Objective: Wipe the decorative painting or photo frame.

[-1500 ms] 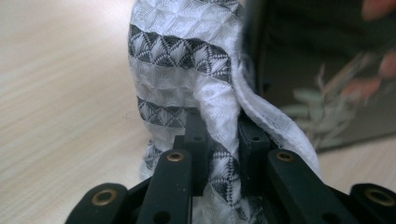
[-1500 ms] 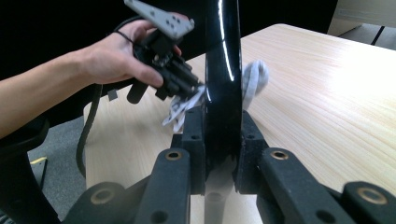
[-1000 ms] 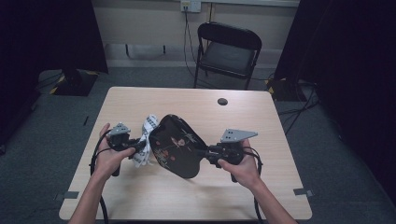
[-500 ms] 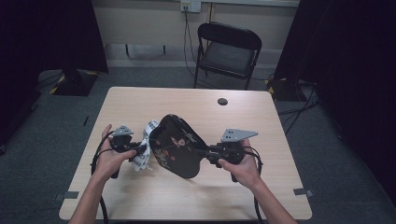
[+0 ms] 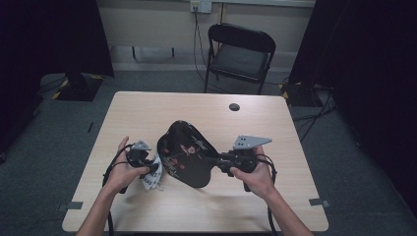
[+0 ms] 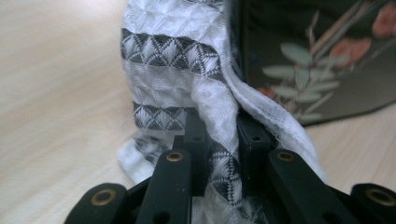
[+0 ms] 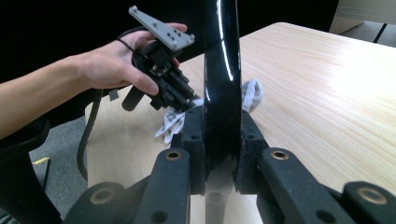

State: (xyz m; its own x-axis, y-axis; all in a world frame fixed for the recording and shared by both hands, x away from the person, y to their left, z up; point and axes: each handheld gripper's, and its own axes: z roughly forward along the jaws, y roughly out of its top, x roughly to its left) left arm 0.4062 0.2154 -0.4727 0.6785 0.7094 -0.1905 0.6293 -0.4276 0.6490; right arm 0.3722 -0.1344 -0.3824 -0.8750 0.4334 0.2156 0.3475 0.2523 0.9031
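A glossy black plate with a flower pattern (image 5: 187, 152) is held tilted on edge above the table (image 5: 255, 123); my right gripper (image 5: 219, 161) is shut on its right rim. In the right gripper view the plate (image 7: 222, 70) stands edge-on between the pads. A white cloth with grey triangle bands (image 5: 151, 178) hangs at the plate's left side, and my left gripper (image 5: 156, 168) is shut on it. The left gripper view has the cloth (image 6: 187, 88) bunched between the fingers (image 6: 196, 140), pressed against the plate's patterned face (image 6: 322, 60). The left gripper (image 7: 180, 95) with its hand also appears in the right gripper view.
A small dark round object (image 5: 234, 106) lies near the table's far edge. A black folding chair (image 5: 240, 51) stands behind the table. Cables trail from both grippers toward the near edge.
The left gripper with the cloth has sunk lower along the plate's left side. The right gripper and the plate have stayed put.
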